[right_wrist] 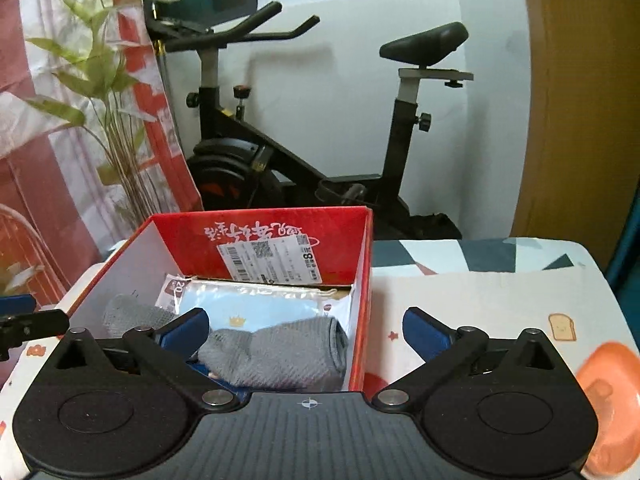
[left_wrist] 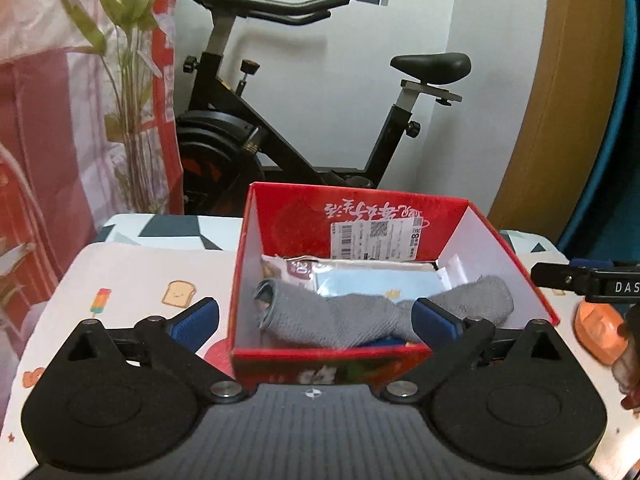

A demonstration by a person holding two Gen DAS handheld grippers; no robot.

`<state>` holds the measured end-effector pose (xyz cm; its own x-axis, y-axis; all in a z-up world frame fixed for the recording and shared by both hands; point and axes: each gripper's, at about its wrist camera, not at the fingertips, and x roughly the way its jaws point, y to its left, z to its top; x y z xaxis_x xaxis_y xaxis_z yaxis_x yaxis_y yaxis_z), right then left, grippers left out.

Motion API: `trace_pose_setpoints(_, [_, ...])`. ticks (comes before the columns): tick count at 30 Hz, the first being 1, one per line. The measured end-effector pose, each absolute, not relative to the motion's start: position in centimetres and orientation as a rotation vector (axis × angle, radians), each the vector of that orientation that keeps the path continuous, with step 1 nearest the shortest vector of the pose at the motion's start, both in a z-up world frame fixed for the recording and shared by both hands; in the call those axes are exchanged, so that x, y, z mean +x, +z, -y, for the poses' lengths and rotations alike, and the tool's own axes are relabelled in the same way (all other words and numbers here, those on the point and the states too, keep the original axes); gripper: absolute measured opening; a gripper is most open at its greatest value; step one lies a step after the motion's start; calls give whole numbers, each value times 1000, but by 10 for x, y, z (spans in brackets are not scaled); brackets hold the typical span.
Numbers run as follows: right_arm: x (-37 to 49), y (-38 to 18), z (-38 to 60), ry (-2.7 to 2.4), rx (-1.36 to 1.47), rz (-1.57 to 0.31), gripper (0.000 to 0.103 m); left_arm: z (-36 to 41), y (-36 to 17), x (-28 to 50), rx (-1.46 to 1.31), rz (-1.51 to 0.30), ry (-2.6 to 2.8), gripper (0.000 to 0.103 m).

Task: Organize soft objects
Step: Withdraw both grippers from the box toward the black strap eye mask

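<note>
A grey sock (left_wrist: 360,314) is seen lying inside the red box (left_wrist: 240,280), on a pale blue packet (right_wrist: 260,312). The box is set on a patterned tablecloth (right_wrist: 480,292). The left gripper (left_wrist: 316,316) and right gripper (right_wrist: 306,330) are held wide apart, nothing gripped.

1 red box (left_wrist: 360,208), 1 grey sock (left_wrist: 348,316), 1 blue packet (left_wrist: 372,282), 1 orange object (right_wrist: 608,392), 1 exercise bike (left_wrist: 280,120)

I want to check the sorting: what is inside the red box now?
Inside the red box lies a grey sock on a light blue packet, with another printed packet behind. What lies under them is covered.
</note>
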<state>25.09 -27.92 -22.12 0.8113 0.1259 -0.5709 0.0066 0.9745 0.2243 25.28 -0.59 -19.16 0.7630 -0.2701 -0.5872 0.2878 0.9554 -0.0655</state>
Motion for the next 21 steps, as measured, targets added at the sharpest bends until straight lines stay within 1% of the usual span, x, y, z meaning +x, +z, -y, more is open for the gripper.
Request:
trace_pose_setpoints(6, [212,-231,268,35,161,-533,103,-6,-200,222,36,-580,-275,103])
trace_pose_setpoints(9, [192,-240,261,30,159,-500,103,-13,-210,210,10,-583,-267,103])
trace_pose_setpoints(21, [152,-305,241,55,235,-572,103,-20,-262,183,-22,-672,-251,102])
